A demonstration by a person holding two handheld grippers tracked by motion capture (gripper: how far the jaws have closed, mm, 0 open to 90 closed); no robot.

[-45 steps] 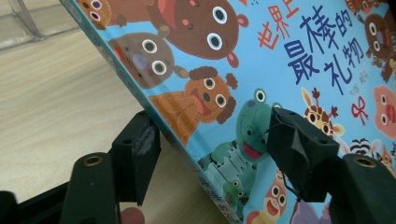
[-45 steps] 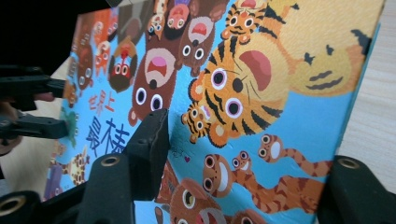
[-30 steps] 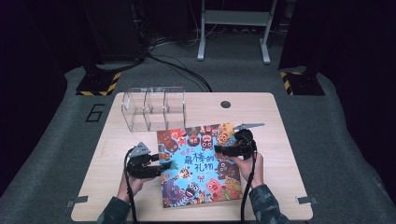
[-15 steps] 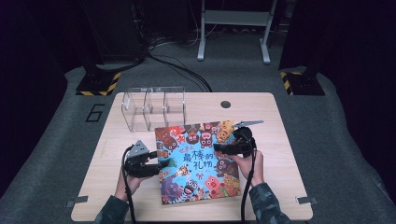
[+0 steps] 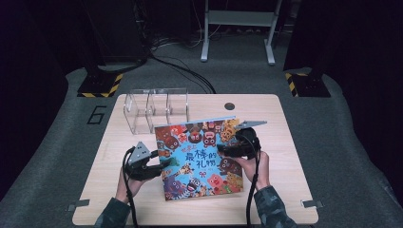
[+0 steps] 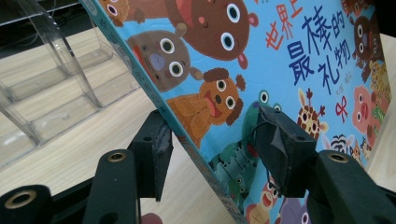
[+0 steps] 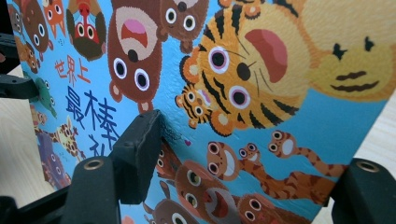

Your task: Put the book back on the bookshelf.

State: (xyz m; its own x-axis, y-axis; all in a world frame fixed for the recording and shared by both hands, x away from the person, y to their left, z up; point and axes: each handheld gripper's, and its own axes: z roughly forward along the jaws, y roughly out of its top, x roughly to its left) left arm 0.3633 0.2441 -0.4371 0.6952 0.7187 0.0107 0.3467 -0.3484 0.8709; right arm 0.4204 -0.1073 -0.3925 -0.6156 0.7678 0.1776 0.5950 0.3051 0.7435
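near the table's front edge, blue animal-covered picture book clamped between left gripper fingers and right gripper fingers, edges pinched.

1. Picture book with a blue cover of cartoon animals, at the table's middle.
2. Left gripper at the book's left edge, held by a hand from the near side.
3. Right gripper on the book's right part, hand behind it.
4. Clear acrylic divider rack just beyond the book's far left corner.
5. Round grommet hole near the far edge.
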